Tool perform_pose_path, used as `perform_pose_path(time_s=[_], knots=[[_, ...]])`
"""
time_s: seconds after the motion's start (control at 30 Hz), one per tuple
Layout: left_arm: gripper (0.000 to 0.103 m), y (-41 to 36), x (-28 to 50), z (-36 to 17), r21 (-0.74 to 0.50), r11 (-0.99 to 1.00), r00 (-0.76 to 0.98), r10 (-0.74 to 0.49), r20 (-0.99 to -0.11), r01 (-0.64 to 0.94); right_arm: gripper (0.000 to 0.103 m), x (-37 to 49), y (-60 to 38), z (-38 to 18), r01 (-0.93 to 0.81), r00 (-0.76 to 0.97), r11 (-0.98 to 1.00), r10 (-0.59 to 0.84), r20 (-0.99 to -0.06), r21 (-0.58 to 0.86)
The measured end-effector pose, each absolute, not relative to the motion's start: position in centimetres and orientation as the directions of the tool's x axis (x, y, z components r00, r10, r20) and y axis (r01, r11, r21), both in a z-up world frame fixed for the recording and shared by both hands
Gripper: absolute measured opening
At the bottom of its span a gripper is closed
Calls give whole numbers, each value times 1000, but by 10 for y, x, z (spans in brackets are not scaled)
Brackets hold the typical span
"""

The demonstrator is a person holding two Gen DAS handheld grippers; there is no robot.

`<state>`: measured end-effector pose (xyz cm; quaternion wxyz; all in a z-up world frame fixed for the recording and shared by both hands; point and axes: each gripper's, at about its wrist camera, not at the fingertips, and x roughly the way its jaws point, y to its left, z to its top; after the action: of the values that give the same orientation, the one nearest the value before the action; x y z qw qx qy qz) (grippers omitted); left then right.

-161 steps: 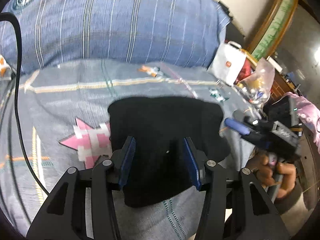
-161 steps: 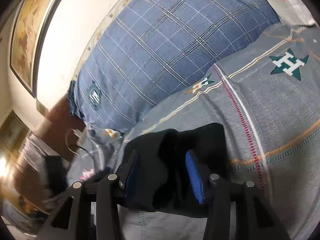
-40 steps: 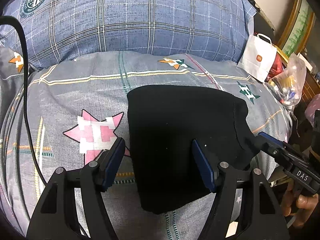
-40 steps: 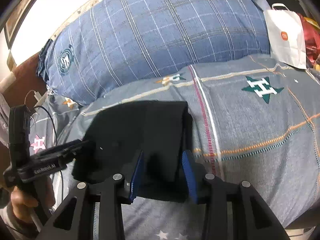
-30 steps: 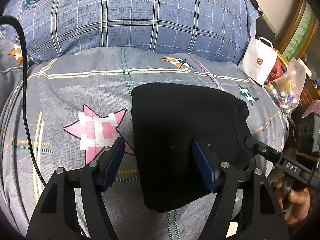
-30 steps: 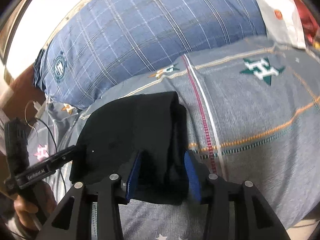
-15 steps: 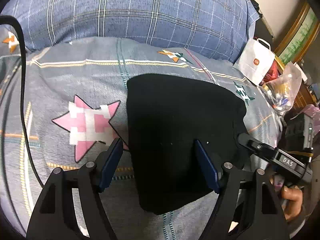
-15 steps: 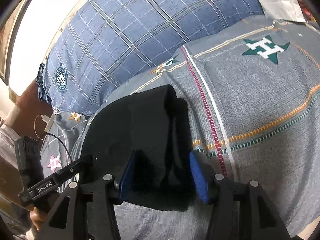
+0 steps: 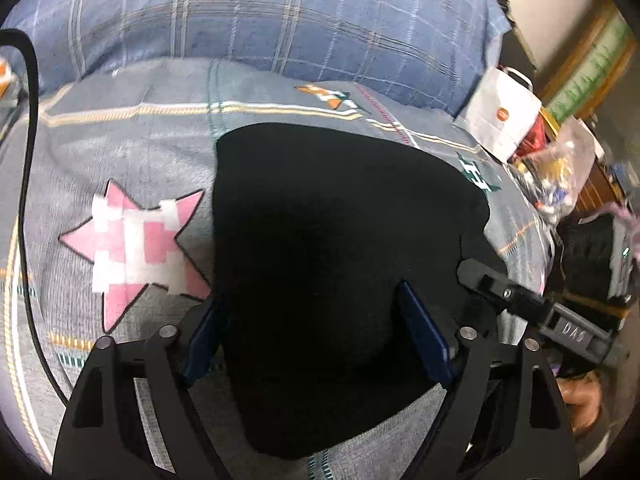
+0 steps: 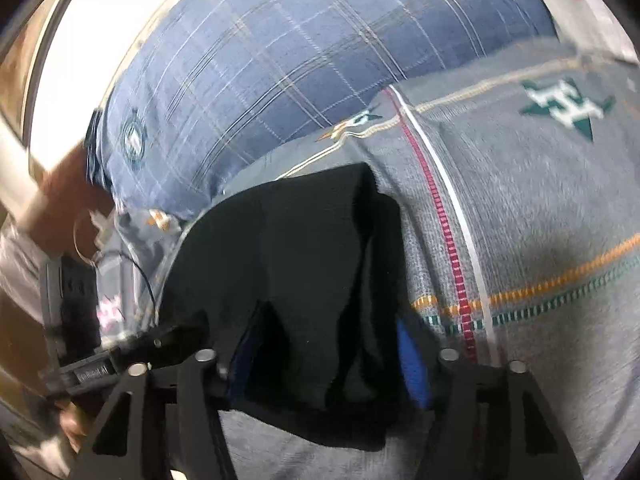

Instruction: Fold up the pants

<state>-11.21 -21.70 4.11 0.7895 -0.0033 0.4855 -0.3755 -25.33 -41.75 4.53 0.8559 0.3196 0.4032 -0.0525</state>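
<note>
From my seat: both views smeared by motion blur. Folded black fabric pants read as one dark mass, layers indistinguishable; lower edge hidden behind the black gripper frame. White paper bag, upper right: logo too blurred to read. Clear plastic bag: contents unidentifiable.

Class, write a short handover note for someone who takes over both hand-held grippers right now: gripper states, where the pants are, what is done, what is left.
Left gripper: jaws opening, astride the near left part of the folded black fabric pants, not clamping.
Right gripper: jaws closing, with thick folded layers of the pants' right edge between them; firm grip not clear.
Pants: compact dark bundle on the grey patterned bedspread, in front of the blue plaid pillow.
Done: mostly folded.
Left: probably tidy the right edge, then release.
</note>
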Motion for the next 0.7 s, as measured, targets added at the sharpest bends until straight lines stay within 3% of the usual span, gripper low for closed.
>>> perform_pose_path(time_s=[0.13, 0.23, 0.47, 0.7], knots=[[67, -210, -115, 54, -389, 702, 239, -618, -749, 596, 42, -253, -399, 71, 317, 681, 837, 127, -722, 446], [67, -194, -109, 76, -407, 700, 264, -640, -721, 586, 41, -247, -386, 94, 267, 715, 849, 144, -684, 457], [67, -150, -70, 128, -307, 759, 395, -585, -708, 574, 41, -183, -356, 120, 162, 767, 862, 196, -611, 481], [67, -112, -9, 115, -241, 830, 438, -486, -756, 503, 41, -91, -326, 91, 112, 742, 843, 281, -608, 526]])
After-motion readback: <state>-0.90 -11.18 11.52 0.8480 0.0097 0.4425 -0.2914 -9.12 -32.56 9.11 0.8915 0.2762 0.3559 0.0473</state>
